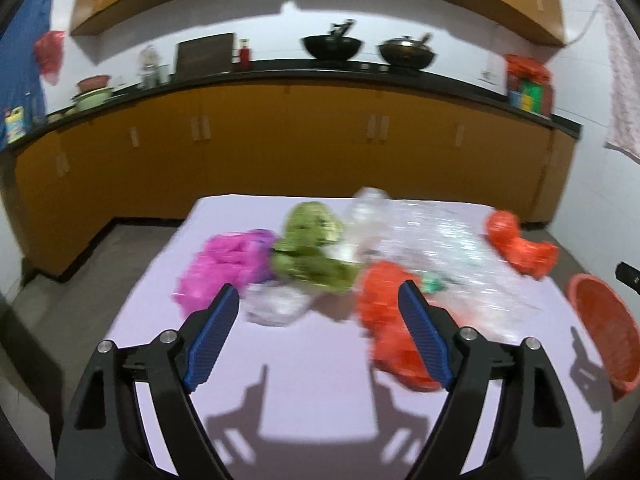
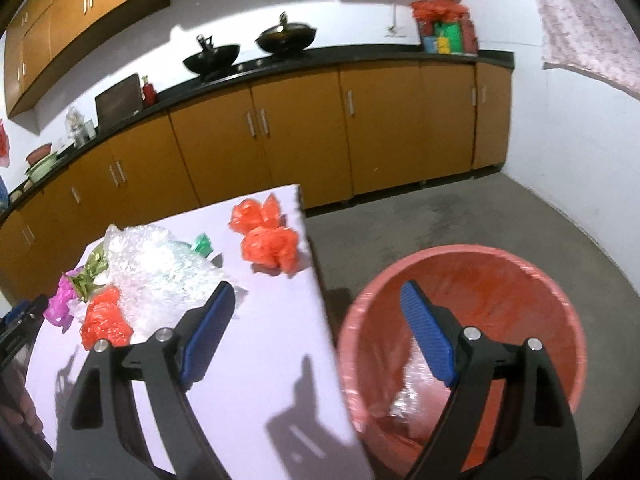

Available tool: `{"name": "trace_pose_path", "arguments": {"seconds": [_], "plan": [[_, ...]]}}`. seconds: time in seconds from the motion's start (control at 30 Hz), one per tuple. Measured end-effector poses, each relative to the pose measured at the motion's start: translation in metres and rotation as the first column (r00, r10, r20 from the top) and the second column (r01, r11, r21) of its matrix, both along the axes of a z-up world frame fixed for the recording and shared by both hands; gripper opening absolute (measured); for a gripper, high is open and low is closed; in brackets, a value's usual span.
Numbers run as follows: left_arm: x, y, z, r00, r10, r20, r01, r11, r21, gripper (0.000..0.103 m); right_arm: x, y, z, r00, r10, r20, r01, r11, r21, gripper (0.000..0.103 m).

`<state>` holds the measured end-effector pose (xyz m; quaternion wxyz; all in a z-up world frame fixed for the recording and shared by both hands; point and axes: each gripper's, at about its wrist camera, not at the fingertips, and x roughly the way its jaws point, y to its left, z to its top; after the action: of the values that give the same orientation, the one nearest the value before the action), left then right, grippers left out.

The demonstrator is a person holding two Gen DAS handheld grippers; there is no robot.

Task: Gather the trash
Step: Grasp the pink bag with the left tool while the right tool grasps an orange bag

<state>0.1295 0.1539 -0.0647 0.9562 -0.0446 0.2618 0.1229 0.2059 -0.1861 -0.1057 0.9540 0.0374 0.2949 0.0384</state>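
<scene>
Left wrist view: your left gripper is spread wide and empty, above the table's near edge.
Trash: crumpled pink bag, green bag, orange bag and clear bubble wrap clustered mid-table.
Right wrist view: your right gripper is spread and empty, straddling the table's right edge.
Bin: red bin beside that edge, holding clear wrap.

Bare table before the trash pile; bin mouth unobstructed.

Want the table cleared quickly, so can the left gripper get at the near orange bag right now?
Probably yes: the left gripper is open, empty, and the orange bag lies uncovered on the table by its right finger.
</scene>
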Motion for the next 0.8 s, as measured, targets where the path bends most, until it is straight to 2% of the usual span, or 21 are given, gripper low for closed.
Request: {"name": "trace_pose_path", "arguments": {"seconds": [0.13,0.33,0.63,0.7,0.8], "plan": [[0.007,0.035,-0.006,0.998,0.067,-0.012,-0.067,0.998,0.016,0.085,0.030,0.025,-0.010,0.999,0.030,-0.025,-0.031,0.998,-0.054,0.075],[0.029,0.090,-0.015,0.990,0.131,-0.060,-0.132,0.991,-0.014,0.092,0.077,0.049,-0.012,0.999,0.035,-0.013,-0.037,0.990,-0.135,0.076],[0.062,0.106,-0.032,0.985,0.066,-0.160,-0.053,0.995,0.085,0.092,0.132,0.064,-0.029,0.993,0.065,-0.098,-0.079,0.985,-0.150,0.076],[0.066,0.109,-0.038,0.982,0.052,-0.182,-0.037,0.996,0.081,0.092,0.139,0.068,-0.035,0.989,0.081,-0.121,-0.099,0.983,-0.152,0.076],[0.070,0.117,-0.045,0.977,0.041,-0.211,-0.035,0.999,0.034,0.092,0.147,0.075,-0.042,0.984,0.100,-0.146,-0.125,0.977,-0.175,0.076]]}}
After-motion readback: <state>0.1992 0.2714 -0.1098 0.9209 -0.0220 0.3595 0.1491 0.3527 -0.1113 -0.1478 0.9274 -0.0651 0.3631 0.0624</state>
